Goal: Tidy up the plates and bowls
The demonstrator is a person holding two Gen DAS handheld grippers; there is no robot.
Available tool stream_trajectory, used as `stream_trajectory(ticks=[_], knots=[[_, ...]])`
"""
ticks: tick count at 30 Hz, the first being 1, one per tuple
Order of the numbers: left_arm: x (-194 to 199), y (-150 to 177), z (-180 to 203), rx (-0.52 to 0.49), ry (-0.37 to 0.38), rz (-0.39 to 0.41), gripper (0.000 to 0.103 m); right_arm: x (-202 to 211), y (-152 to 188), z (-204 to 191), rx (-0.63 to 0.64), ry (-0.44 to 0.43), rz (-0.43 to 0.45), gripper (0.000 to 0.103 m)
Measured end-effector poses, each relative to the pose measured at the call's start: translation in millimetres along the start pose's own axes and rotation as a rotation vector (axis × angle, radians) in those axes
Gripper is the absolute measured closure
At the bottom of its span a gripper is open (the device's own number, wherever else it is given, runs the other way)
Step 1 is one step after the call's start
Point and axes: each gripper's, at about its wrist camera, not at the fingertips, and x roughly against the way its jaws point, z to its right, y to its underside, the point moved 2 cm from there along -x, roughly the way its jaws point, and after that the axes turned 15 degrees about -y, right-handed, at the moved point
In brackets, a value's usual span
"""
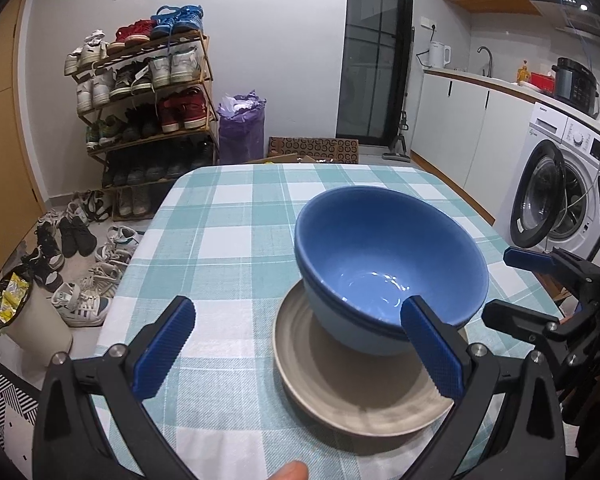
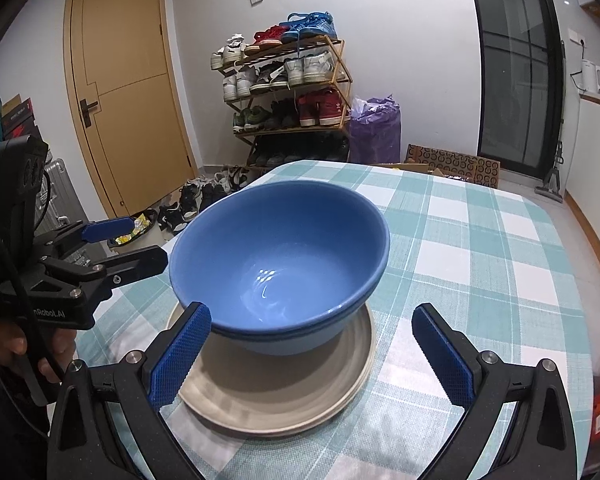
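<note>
**Mara:** Two bowls and what looks like two plates, all on one checked counter [image 2: 480, 240]. Why bunch them at the near side?

**Teo:** One stack takes the least room, I'd guess. Widest goes lowest: the grey plates [image 2: 284, 400] lie flat on the cloth, and their edge shows a double line, so I read two of them, though I can't be sure.

**Mara:** And on top?

**Teo:** A pale blue bowl [image 1: 352, 334] sits upright on the plates, toward their far side rather than dead centre, with the darker blue bowl [image 2: 280, 256] nested inside it. Only a thin band of the pale one shows under the darker rim. Same shape, so one cups the other and neither can slide.

**Mara:** Is anything gripping them?

**Teo:** No. The left gripper [image 1: 296, 350] has its jaws spread wide and holds nothing; in its own view one pad overlaps the bowl's near rim, but I can't tell whether it touches. The right gripper [image 2: 312, 358] is likewise wide open and empty, with the stack just ahead of it, between its pads.

**Mara:** So, finished?

**Teo:** Probably close. With both tools free and everything nested, the sorting seems done, unless the bowls want centring on the plates.
</note>
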Motion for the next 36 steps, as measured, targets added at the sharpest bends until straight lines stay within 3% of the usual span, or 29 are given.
stream_trajectory(ticks=[18, 36], knots=[[46, 33, -3, -0.011, -0.039, 0.157, 0.0, 33, 36, -12, 0.005, -0.026, 0.098, 0.001], [64, 55, 1, -0.016, -0.019, 0.183, 0.0, 60, 60, -45, 0.091, -0.007, 0.167, 0.001]])
